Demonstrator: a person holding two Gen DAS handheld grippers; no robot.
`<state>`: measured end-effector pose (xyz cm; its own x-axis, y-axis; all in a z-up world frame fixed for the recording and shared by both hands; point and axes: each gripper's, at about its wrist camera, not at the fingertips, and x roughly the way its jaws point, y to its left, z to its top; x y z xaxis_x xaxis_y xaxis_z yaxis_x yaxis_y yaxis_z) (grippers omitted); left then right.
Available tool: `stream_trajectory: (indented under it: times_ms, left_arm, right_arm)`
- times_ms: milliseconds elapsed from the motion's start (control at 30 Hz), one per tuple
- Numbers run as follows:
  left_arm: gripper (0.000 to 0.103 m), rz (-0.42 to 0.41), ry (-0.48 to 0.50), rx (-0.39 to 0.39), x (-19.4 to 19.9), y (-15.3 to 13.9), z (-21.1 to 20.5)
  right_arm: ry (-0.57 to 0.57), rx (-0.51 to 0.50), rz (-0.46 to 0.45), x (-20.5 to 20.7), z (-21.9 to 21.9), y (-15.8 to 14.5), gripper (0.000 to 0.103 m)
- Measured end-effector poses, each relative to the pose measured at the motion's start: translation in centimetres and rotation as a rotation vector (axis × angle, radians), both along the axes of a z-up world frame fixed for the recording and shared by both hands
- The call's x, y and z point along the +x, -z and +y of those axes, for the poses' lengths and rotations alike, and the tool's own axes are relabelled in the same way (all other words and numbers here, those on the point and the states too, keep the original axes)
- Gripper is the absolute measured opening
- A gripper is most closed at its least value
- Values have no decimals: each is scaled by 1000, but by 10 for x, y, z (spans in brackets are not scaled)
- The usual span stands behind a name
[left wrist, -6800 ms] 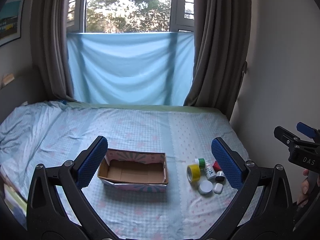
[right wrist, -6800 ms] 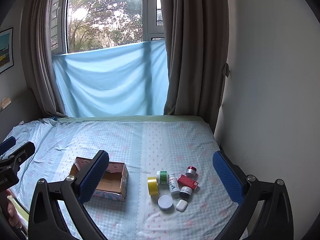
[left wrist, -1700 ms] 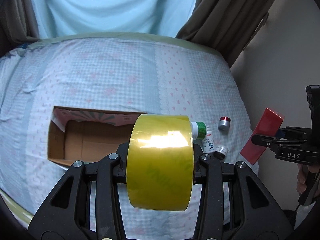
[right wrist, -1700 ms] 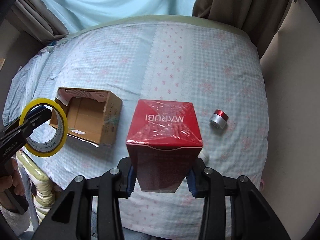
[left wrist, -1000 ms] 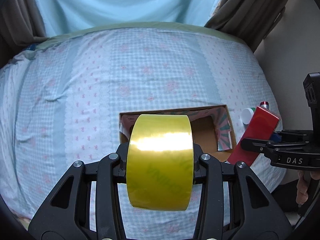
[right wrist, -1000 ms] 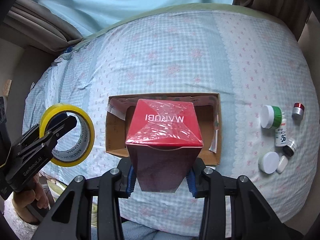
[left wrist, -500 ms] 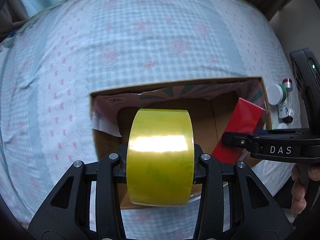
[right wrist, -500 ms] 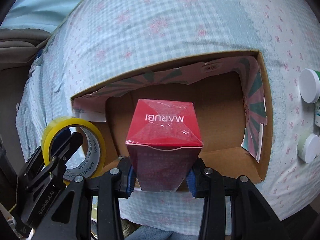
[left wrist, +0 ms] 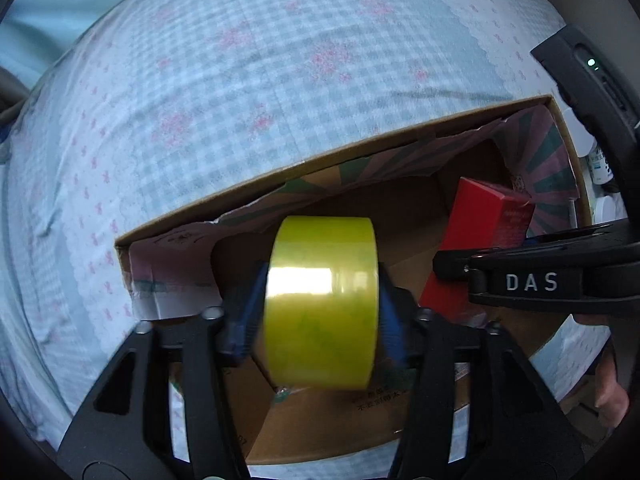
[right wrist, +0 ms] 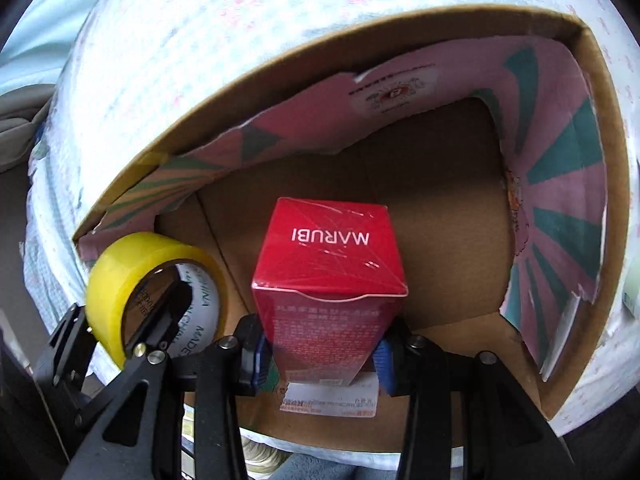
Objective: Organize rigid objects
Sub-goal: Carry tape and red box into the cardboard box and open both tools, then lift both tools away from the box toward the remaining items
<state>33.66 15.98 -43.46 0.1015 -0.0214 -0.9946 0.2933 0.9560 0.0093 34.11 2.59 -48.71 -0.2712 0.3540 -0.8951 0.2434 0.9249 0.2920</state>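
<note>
So the bed with its blue checked sheet takes up most of both views, and the open cardboard box sits on it, pink and teal striped flaps folded inside. Both grippers are down in the box. The right gripper is clamped tight on the red MARUBI carton, blue pads pressed on both sides, carton low over the box floor. The left gripper has the yellow tape roll between its fingers at the box's left end, but its jaws have just been opening and the pads look blurred, slightly off the roll's sides. Can't tell if the roll touches the floor. A few small jars and a bottle sit just outside the box's right wall.
</note>
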Motion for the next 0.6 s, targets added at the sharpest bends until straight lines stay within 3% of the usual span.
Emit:
stream_trajectory:
  times_ms: [33, 67, 133, 167, 333, 600]
  left_arm:
    - [103, -13, -4, 25, 1, -3, 2]
    - [103, -25, -6, 40, 1, -6, 6]
    - [103, 9, -30, -7, 2, -6, 16]
    - [103, 18, -55, -13, 2, -5, 22]
    - [103, 21, -110, -16, -4, -6, 35]
    - [103, -36, -118, -23, -17, -35, 41]
  right_arm:
    - [3, -15, -1, 1, 0, 1, 44]
    - [7, -19, 1, 1, -1, 1, 58]
    - [19, -48, 24, 0, -5, 2, 93]
    - [15, -48, 31, -1, -7, 1, 103]
    - [5, -42, 3, -10, -11, -5, 103]
    - [13, -34, -53, -26, -12, -28, 103]
